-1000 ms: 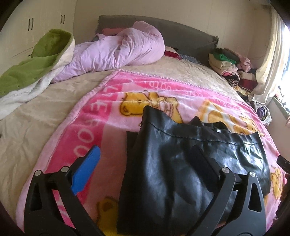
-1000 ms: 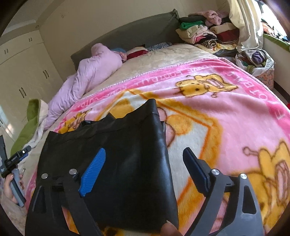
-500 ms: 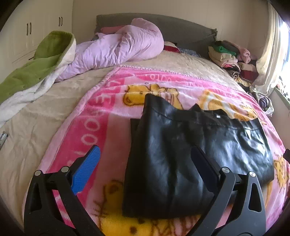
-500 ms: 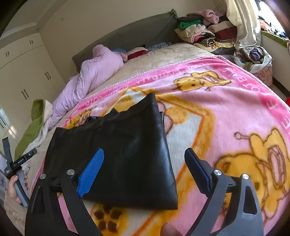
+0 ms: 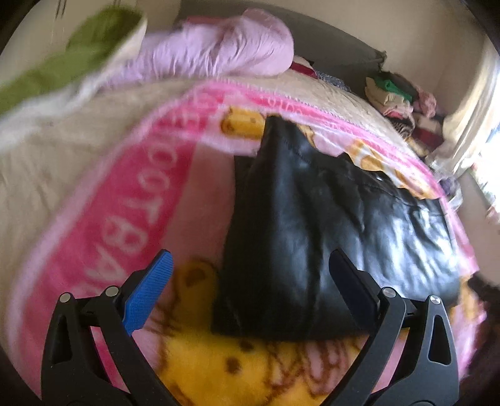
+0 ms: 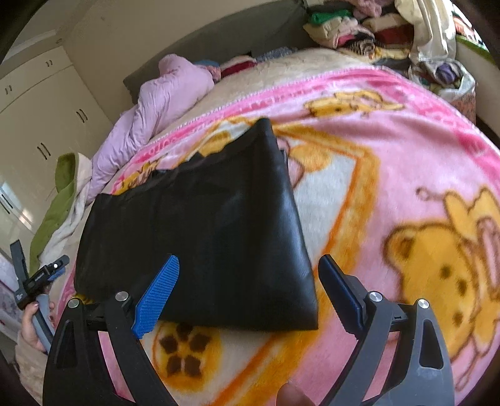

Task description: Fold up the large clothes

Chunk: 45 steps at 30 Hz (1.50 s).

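A black leather-look garment [image 5: 312, 225] lies folded flat on the pink cartoon blanket [image 5: 125, 200] on the bed. It also shows in the right wrist view [image 6: 200, 237]. My left gripper [image 5: 250, 265] is open and empty, held above the garment's near left edge. My right gripper [image 6: 248, 271] is open and empty, held above the garment's near right corner. The left gripper [image 6: 37, 278] also shows at the far left of the right wrist view, in a hand.
A lilac duvet [image 5: 218, 50] and a green-and-white blanket [image 5: 62, 62] lie at the head of the bed. A pile of folded clothes [image 6: 350, 28] stands by the curtain [image 6: 431, 28]. White wardrobes [image 6: 40, 103] line the wall.
Both grippers have pulled back toward the foot of the bed and away from the garment. The garment lies still. Both stay open.
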{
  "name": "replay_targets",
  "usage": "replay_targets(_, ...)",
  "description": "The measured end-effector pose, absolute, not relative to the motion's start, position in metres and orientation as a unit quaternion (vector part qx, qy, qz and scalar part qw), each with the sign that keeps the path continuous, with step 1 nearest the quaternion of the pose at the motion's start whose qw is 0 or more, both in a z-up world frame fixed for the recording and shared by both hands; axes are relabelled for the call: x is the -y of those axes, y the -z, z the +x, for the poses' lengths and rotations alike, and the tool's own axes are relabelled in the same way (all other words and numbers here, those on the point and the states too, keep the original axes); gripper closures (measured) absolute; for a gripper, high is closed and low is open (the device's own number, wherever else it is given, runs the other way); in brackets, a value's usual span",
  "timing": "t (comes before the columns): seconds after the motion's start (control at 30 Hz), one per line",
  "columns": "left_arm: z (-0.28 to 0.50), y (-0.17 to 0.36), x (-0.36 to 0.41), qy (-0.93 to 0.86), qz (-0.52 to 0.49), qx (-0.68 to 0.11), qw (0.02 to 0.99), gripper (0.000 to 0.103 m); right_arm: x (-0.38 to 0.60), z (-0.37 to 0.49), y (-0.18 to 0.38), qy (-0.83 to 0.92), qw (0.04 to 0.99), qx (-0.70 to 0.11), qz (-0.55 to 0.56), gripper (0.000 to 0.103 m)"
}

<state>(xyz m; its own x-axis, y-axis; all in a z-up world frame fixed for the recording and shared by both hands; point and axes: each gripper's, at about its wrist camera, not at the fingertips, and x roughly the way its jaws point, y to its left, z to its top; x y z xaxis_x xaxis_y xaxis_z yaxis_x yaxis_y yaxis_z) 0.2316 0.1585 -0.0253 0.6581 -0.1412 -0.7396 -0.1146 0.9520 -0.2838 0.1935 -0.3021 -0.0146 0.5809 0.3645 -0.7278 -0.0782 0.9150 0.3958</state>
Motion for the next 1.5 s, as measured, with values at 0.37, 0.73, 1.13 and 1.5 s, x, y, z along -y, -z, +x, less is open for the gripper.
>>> replay_targets(0.37, 0.237, 0.064, -0.171, 0.049, -0.279, -0.442, 0.851, 0.01, 0.308, 0.206, 0.048, -0.113, 0.851, -0.473, 0.2, 0.012)
replay_targets(0.73, 0.239, 0.067, -0.166, 0.062, -0.292, -0.441, 0.846, 0.054, 0.309, 0.209, 0.053, -0.138, 0.846, -0.469, 0.212, 0.061)
replay_targets(1.13, 0.214, 0.055, -0.163, 0.084, -0.285, -0.437, 0.849, 0.064, 0.32, 0.183, 0.037, -0.139, 0.851, -0.464, 0.203, 0.077)
replay_targets(1.5, 0.199, 0.048, -0.149, 0.077, -0.243, -0.437, 0.862, 0.055, 0.324, 0.157, 0.02, -0.092, 0.868, -0.463, 0.154, 0.04)
